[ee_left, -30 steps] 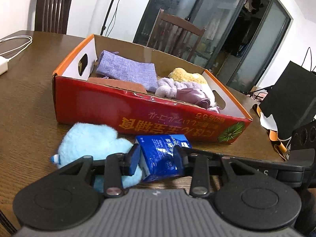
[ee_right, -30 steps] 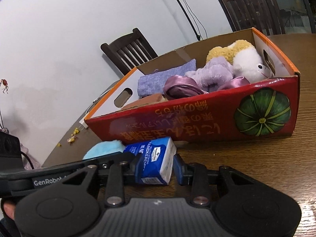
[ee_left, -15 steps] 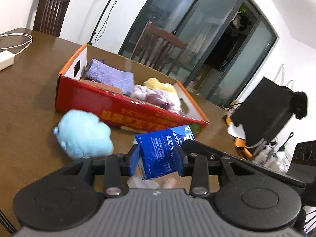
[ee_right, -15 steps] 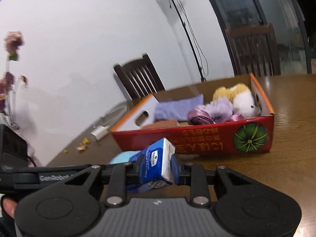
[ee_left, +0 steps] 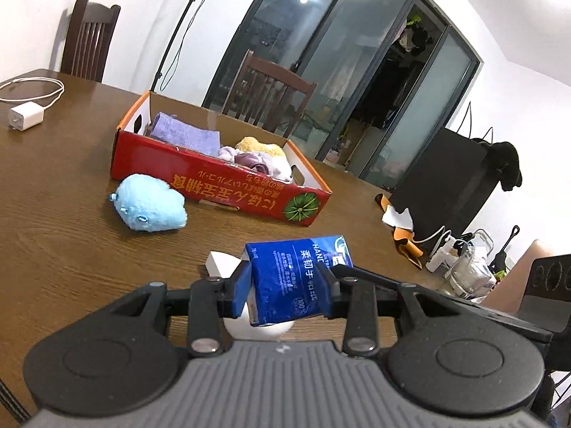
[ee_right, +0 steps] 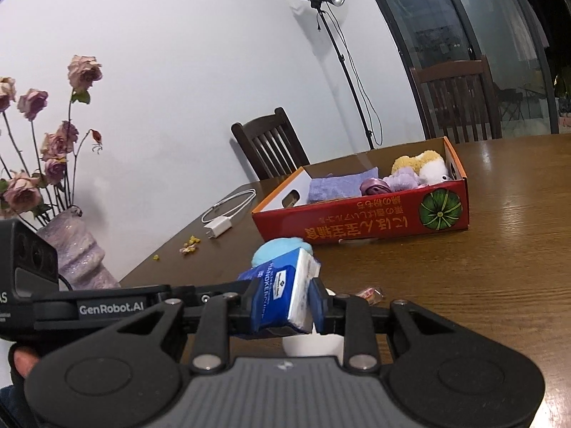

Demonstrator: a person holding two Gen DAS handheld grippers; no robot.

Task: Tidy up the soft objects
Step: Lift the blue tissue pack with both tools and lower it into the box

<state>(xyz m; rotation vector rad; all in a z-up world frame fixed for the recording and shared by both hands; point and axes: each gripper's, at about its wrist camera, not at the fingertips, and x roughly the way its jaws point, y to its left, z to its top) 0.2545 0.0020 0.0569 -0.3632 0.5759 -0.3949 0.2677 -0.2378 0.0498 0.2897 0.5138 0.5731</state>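
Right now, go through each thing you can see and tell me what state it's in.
Blue tissue pack: lifted off the table, clamped by both grippers.
Left gripper: shut on the pack.
Right gripper: shut on the pack.
Red cardboard box: open-topped, holding soft items.
Blue plush toy: lying on the table beside the box.
Charger: on the table, cable coiled.

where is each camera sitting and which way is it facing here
Left wrist: rides the left tool, facing over the table to the red box, glass doors behind; its own fingers show.
Right wrist: rides the right tool, facing the box with a white wall behind; the other tool's body shows at left.
Shared: the blue tissue pack both clamp, box, blue plush.
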